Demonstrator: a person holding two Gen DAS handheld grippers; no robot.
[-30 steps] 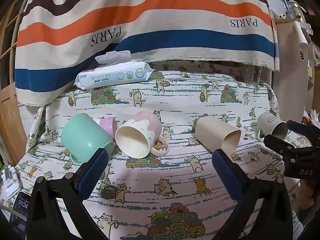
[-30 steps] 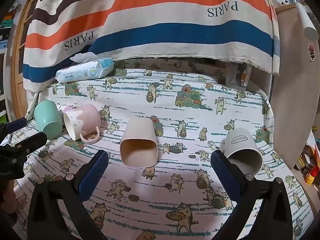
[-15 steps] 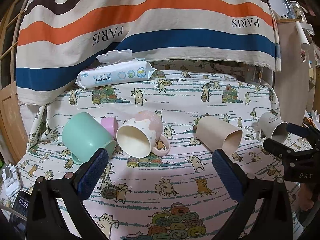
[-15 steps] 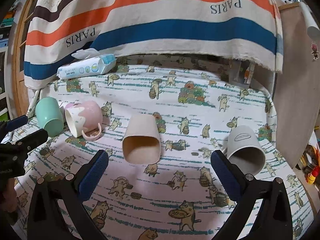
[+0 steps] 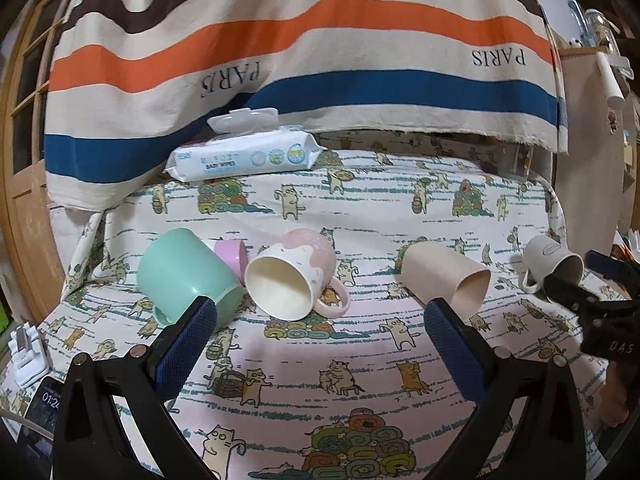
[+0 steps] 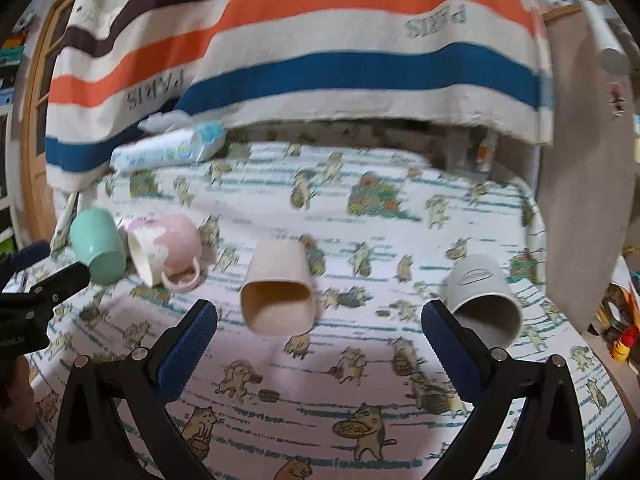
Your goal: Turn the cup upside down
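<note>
Since every cup here lies on its side on the cat-print bench [image 6: 320, 420], none is flipped yet, and which one comes first cannot be told. The right gripper [image 6: 319, 330] is spread wide and holds nothing; its view lines up on the beige cup [image 6: 278, 286], whose squarish mouth faces the camera, just beyond the fingers [image 6: 188, 344]. The grey mug [image 6: 482, 294] lies to its right, near the other finger. The left gripper [image 5: 320, 332] is likewise released and empty, facing the pink mug [image 5: 292, 272], mouth toward it, handle resting on the cloth. The green cup [image 5: 186, 270] lies beside the pink mug, seemingly touching, with a small purple cup [image 5: 230, 252] tucked behind the two.

The beige cup looks like light, stiff plastic, smooth-walled and likely to roll or skid on the cloth if nudged. I would pinch it across the body near the middle, on its flatter sides, then rotate the mouth downward. The pink mug looks ceramic: heavier, breakable, best gripped across the wall clear of the handle and set down gently.
</note>
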